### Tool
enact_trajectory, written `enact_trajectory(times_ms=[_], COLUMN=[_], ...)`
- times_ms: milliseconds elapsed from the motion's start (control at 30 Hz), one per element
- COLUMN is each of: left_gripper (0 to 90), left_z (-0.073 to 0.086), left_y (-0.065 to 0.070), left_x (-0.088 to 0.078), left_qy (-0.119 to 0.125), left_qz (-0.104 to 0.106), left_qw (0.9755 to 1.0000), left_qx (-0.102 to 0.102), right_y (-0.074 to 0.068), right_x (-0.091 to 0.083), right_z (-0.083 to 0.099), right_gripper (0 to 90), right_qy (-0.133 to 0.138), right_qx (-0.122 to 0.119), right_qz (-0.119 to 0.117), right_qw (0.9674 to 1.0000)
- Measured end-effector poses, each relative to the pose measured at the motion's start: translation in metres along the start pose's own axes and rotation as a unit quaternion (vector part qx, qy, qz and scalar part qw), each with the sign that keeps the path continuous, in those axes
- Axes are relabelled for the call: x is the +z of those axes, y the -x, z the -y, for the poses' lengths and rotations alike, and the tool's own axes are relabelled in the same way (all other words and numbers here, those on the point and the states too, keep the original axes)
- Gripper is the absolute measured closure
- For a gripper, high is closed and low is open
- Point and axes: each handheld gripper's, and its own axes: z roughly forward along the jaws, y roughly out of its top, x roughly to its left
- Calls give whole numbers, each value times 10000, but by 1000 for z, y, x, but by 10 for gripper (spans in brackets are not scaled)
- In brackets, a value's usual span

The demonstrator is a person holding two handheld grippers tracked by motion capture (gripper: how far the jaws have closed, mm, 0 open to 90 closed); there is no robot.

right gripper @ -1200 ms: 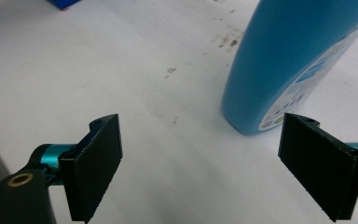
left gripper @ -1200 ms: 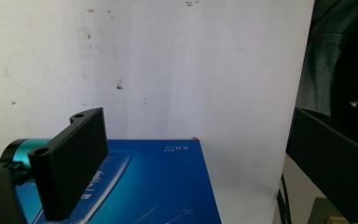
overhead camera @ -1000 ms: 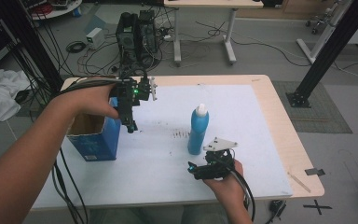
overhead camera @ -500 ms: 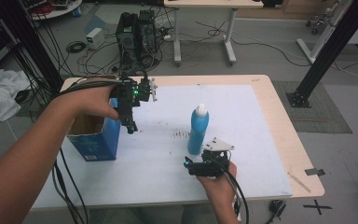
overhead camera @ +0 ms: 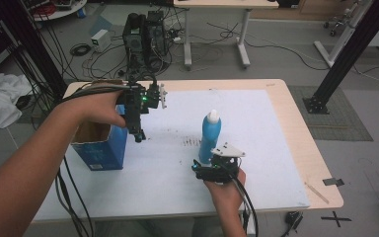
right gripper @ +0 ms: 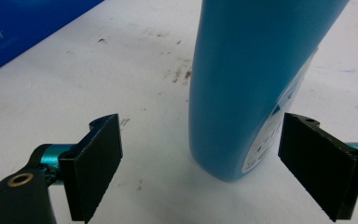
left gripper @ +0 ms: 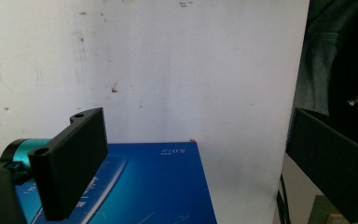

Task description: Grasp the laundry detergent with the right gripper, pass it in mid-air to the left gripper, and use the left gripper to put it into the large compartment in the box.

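Blue bottle point(overhead camera: 210, 137) with white cap upright mid-desk point(overhead camera: 276, 128) on white sheet point(overhead camera: 256, 118). Right tool point(right gripper: 200, 163) low at bottle's near side, jaws wide apart, bottle base between them, no contact. Left tool point(overhead camera: 139, 137) raised, pointing down beside open blue box point(overhead camera: 101, 148) at desk's left, jaws apart, holding nothing.

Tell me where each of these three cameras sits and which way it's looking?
High view: above the person's side, looking forward and down on the white-covered table; both forearms enter from below.
Left gripper view: rides the left gripper, facing down past its open black fingers onto the blue cardboard box.
Right gripper view: rides the right gripper, fingers either side of the blue plastic bottle.
Shared: box and bottle.
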Motion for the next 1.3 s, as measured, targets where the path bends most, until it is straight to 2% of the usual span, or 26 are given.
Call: enact_trajectory(times_ms=[67, 100, 167, 200, 267, 333, 367, 400, 467, 567, 600, 633, 667, 733, 767, 800, 900, 933, 967, 1000, 1033, 1167, 1200, 1233, 1300], left_gripper=[53, 53, 53, 53, 53, 53, 53, 53, 53, 53, 53, 53, 53, 53, 53, 53, 53, 53, 53, 53, 53, 53, 53, 53, 53], left_z=[1, 2, 3, 3, 5, 5, 5, 5, 5, 5, 6, 6, 6, 7, 7, 8, 9, 9, 9, 9, 10, 9, 9, 8, 8], left_y=[1, 1, 1, 1, 1, 0, 1, 1, 1, 1, 1, 2, 1, 1, 1, 1, 2, 3, 3, 3, 3, 3, 3, 3, 4], left_x=[0, 1, -1, -2, -1, -1, 0, 0, 0, 1, 1, 1, 0, 0, 0, 1, 1, 1, 1, 1, 1, 1, 1, 1, 2], left_qy=[-31, 0, -28, -45, 45, 65, 115, 112, 120, 88, 97, 91, 82, 77, 74, 83, 106, 122, 124, 122, 122, 89, 92, 89, 123], left_qz=[29, -15, -66, -18, -32, -35, -19, 1, -10, 18, -12, 2, 23, -20, -11, -16, -19, -25, -11, -15, -15, -9, -30, -9, -12], left_qw=[10000, 10000, 10000, 10000, 10000, 10000, 9999, 9999, 9999, 10000, 9999, 10000, 10000, 10000, 10000, 10000, 9999, 9999, 9999, 9999, 9999, 10000, 10000, 10000, 9999], left_qx=[6, -1, 30, 11, 21, 1, -41, -33, -26, 11, 34, -17, 19, 8, 6, 7, -29, -12, -29, -34, -38, 3, 16, 21, -12], right_y=[1, 0, 1, 2, 2, 3, 2, 0, -2, -1, -2, -3, -2, -3, -4, -5, -4, -5, -7, -6, -5, -5, -6, -8, -8], right_x=[3, 4, 7, 8, 11, 14, 14, 16, 17, 21, 21, 22, 22, 23, 23, 26, 26, 26, 27, 27, 28, 30, 30, 31, 30], right_z=[-1, -1, -1, -2, -3, -4, -5, -6, -7, -7, -8, -8, -8, -8, -9, -9, -9, -10, -10, -10, -10, -10, -10, -10, -10], right_gripper=[126, 126, 125, 126, 126, 126, 126, 126, 126, 126, 126, 126, 126, 126, 126, 126, 126, 126, 126, 126, 126, 127, 126, 126, 127], right_qy=[56, 51, 125, 104, 158, 247, 237, 316, 332, 465, 399, 432, 432, 476, 480, 592, 589, 557, 592, 589, 638, 657, 679, 734, 723], right_qx=[-16, 81, 114, 88, 142, 57, 100, 246, 326, 124, 155, 190, 166, 210, 315, 354, 291, 354, 511, 480, 350, 288, 316, 460, 447], right_qz=[41, 77, 148, 203, 292, 455, 477, 558, 629, 794, 801, 846, 902, 935, 968, 1026, 1110, 1074, 1115, 1094, 1165, 1237, 1286, 1264, 1327], right_qw=[10000, 9999, 9997, 9997, 9993, 9986, 9985, 9976, 9969, 9957, 9959, 9953, 9949, 9943, 9936, 9923, 9917, 9920, 9907, 9911, 9905, 9897, 9889, 9882, 9875])
